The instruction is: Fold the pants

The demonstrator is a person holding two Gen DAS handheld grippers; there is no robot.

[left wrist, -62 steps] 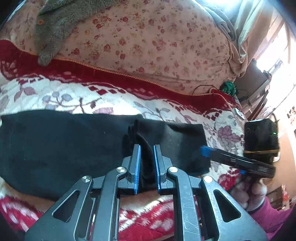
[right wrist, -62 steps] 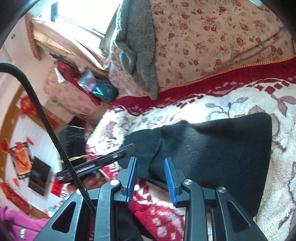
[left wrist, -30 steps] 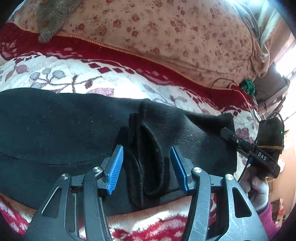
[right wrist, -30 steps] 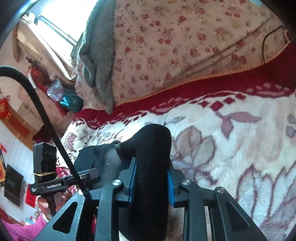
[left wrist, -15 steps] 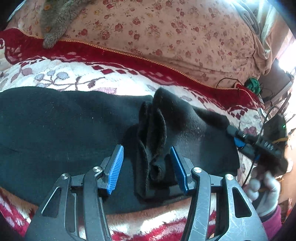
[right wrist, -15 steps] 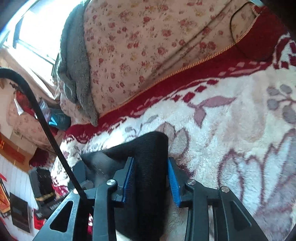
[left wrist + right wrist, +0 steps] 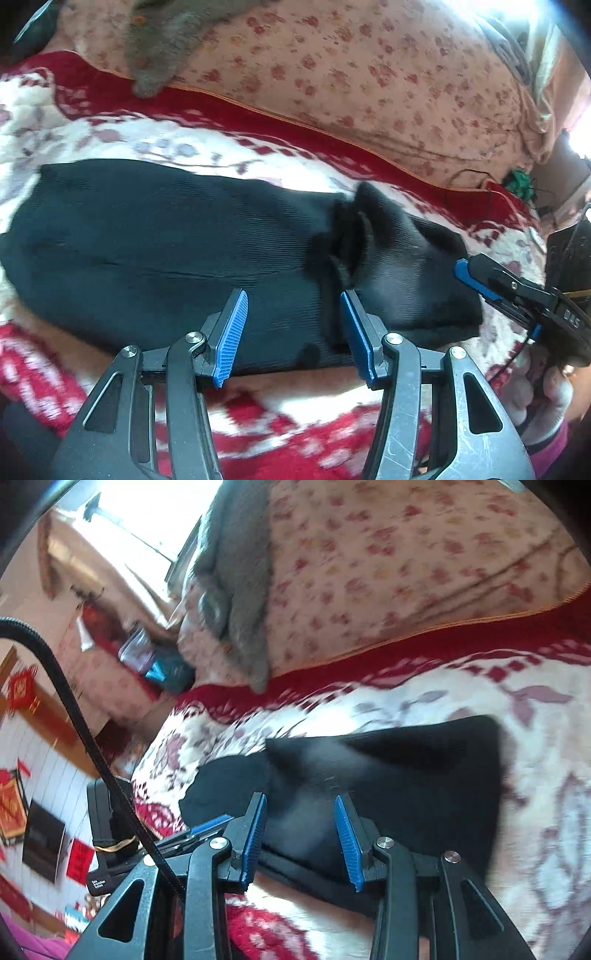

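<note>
The black pants [image 7: 166, 243] lie folded on the red and white floral blanket [image 7: 110, 140], with a raised, rumpled fold [image 7: 365, 229] toward their right end. My left gripper [image 7: 291, 332] is open and empty, just above the near edge of the pants. My right gripper [image 7: 301, 834] is open and empty over the folded end of the pants [image 7: 406, 775]. It also shows in the left wrist view [image 7: 476, 277], at the right edge of the pants.
A floral quilt pile [image 7: 369, 74] with a grey garment [image 7: 166, 40] on it rises behind the blanket. A green object [image 7: 519, 182] and cables lie at the far right. The bed edge and room clutter [image 7: 55, 812] are to the left in the right wrist view.
My right gripper has opened and let go of the pants end, which now lies folded over. My left gripper has stayed open and drawn back a little.
</note>
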